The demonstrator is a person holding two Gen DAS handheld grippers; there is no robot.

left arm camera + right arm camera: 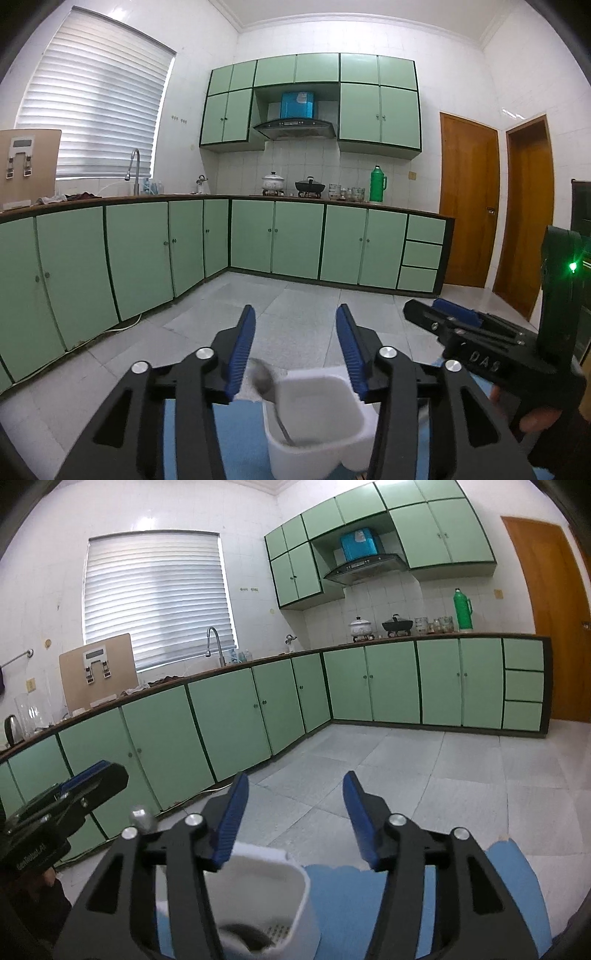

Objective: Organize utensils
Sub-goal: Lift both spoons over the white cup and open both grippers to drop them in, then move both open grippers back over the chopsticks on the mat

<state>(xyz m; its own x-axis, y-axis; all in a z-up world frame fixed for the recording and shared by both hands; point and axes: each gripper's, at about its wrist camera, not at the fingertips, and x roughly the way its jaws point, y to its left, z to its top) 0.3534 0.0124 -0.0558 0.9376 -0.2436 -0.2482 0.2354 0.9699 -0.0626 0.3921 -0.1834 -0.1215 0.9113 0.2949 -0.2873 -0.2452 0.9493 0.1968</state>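
In the lower centre of the left wrist view the white utensil holder (317,417) stands under the left gripper (295,314), spread and empty, a spoon (264,384) leaning upright inside; the right gripper (295,786), likewise spread and empty, hangs beside it.

Two black plastic two-finger grippers, left gripper (295,314) and right gripper (295,781), each with ribbed blue pads (242,354) along the fingers and round silver screws (204,353) at the linkage pivots. White lettering (485,363) and a green light (573,266) on the right gripper's body.
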